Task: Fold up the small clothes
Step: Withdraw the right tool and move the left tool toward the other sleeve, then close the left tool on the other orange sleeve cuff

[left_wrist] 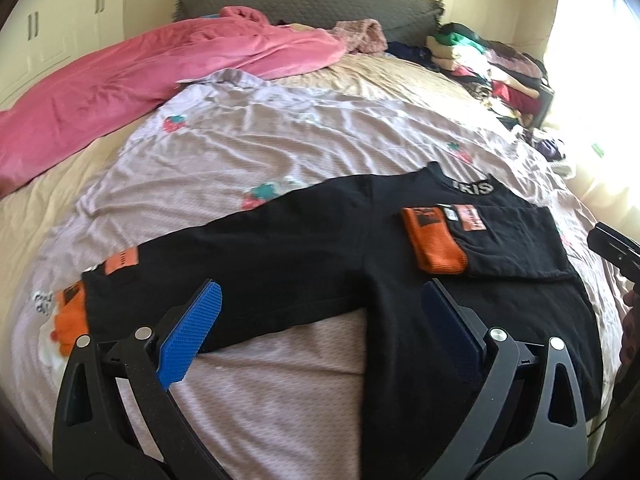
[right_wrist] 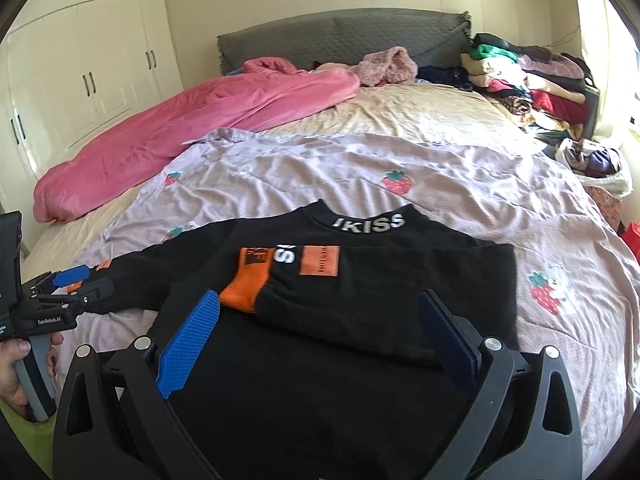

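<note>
Strawberry-print bedding (right_wrist: 460,184) lay under a black top (right_wrist: 320,380), one sleeve (right_wrist: 380,300) folded in; both grippers — left (left_wrist: 320,320), right (right_wrist: 320,328) — gaped empty. Other sleeve (left_wrist: 240,256) probably came next — pinch near the orange cuff (left_wrist: 72,316).

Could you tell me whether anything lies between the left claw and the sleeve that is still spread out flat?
Nothing visible does. The left claw is open just above the unfolded sleeve of the black top, with only the strawberry bedspread around it. The other sleeve is already folded across the chest.
</note>
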The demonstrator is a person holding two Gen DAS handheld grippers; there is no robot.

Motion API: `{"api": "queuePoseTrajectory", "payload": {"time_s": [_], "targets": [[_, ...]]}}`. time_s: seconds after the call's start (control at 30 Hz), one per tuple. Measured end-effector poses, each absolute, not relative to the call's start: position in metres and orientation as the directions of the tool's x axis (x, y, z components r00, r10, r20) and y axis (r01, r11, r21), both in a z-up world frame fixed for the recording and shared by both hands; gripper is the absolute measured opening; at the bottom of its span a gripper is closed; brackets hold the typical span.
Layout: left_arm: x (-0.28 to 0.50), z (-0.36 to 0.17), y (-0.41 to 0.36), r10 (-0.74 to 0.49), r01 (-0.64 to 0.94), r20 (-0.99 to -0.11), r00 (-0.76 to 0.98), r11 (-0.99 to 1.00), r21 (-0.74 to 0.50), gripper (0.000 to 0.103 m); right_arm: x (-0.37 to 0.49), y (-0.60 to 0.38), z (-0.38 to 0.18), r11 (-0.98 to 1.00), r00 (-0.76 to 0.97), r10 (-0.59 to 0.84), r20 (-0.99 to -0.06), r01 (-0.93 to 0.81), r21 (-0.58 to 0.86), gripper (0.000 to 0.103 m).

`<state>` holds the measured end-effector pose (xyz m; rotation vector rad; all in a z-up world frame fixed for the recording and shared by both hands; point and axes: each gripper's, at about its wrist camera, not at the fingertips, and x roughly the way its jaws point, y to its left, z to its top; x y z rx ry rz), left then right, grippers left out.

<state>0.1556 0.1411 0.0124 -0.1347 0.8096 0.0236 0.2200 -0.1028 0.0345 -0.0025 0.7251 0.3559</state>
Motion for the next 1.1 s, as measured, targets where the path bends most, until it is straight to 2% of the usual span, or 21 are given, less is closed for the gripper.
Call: {"api": "queuePoseTrajectory", "payload": {"time_s": [0.67, 1.1], "targets": [[0.122, 0.001, 0.259, 0.146, -0.324, -0.731, 0.667, 0.94, -0.107, 0.094, 0.239, -0.009, 0.037, 0.88, 0.632, 0.416, -0.653, -0.462, 0.113, 0.098], [0.115, -0.028, 0.306, 0.183, -0.401, -0.779, 0.6, 0.911, -0.095, 0.094, 0.25, 0.04, 0.023, 0.855, 0.581, 0.435, -0.688, -0.507, 0.113, 0.098]]}}
